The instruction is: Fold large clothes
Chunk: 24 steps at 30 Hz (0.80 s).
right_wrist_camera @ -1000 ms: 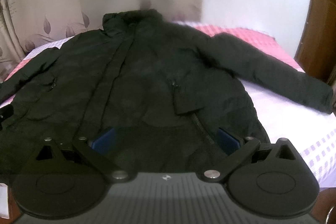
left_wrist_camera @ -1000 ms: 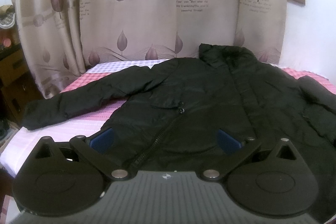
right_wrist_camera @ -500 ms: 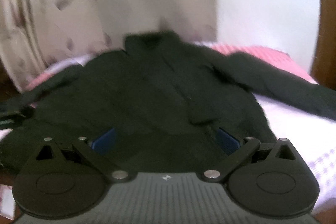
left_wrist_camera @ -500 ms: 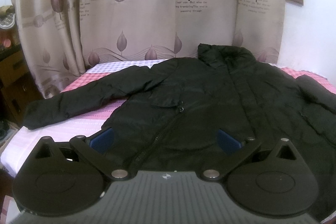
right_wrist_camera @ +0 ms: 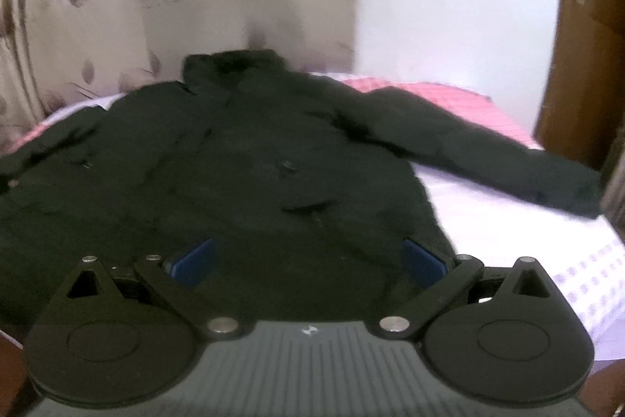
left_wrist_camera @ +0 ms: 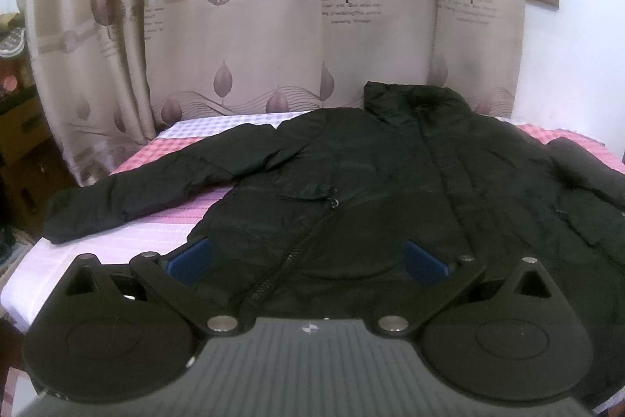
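Currently, jacket (left_wrist_camera: 390, 182) is being kept spread flat on bed (left_wrist_camera: 175, 221), unfolded. Left gripper (left_wrist_camera: 308, 258) and right gripper (right_wrist_camera: 308, 260) are being held wide apart, empty. Risk: slippery padded fabric being bunched or dropped if pinched thinly.

ahead of my claws is a bed with a pink-and-white checked sheet (left_wrist_camera: 187, 217), its far end against a beige leaf-printed curtain. directly on it lies a black padded zip-front jacket (left_wrist_camera: 390, 190), spread flat, front up, collar at the far end. one sleeve (left_wrist_camera: 148, 186) stretches off to my left, the other sleeve (right_wrist_camera: 488, 159) to my right, both resting on the sheet.
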Tool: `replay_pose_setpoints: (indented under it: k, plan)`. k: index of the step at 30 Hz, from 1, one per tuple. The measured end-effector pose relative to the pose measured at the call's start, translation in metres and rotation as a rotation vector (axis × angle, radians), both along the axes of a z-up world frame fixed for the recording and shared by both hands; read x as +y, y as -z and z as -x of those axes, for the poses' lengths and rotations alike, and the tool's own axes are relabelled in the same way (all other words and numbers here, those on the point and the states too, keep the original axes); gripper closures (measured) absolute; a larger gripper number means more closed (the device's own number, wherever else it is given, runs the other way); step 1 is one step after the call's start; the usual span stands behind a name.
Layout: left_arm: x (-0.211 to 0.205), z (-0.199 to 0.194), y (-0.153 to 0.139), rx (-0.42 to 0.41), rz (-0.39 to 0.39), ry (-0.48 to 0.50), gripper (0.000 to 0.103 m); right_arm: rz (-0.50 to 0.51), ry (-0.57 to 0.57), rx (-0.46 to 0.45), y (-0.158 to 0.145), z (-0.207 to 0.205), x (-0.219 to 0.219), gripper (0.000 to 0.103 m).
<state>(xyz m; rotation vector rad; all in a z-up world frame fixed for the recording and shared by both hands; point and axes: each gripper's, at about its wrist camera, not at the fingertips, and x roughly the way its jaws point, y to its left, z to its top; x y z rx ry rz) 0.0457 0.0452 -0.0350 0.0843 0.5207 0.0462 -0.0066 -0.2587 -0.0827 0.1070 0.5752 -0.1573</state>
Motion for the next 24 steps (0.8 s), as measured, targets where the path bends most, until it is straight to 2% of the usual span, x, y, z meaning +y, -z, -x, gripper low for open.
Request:
replay_pose_setpoints:
  k: [7, 15, 20, 22, 24]
  plan:
    - [0.000, -0.002, 0.002, 0.010, 0.001, -0.001, 0.000, 0.081, 0.083, 0.028, 0.017, 0.010, -0.019, 0.000]
    - [0.007, 0.000, 0.006, 0.005, -0.001, -0.012, 0.000, 0.026, 0.109, 0.062, 0.036, 0.020, -0.045, 0.000]
    - [0.047, 0.010, 0.005, -0.045, 0.007, -0.013, 0.000, -0.065, 0.089, 0.081, 0.045, 0.029, -0.061, 0.000]
    - [0.074, 0.013, 0.006, -0.026, 0.017, -0.023, 0.000, -0.091, 0.088, 0.073, 0.046, 0.033, -0.068, 0.000]
    - [0.102, 0.013, 0.009, 0.016, 0.065, -0.022, 0.000, -0.114, 0.084, 0.073, 0.049, 0.036, -0.074, 0.000]
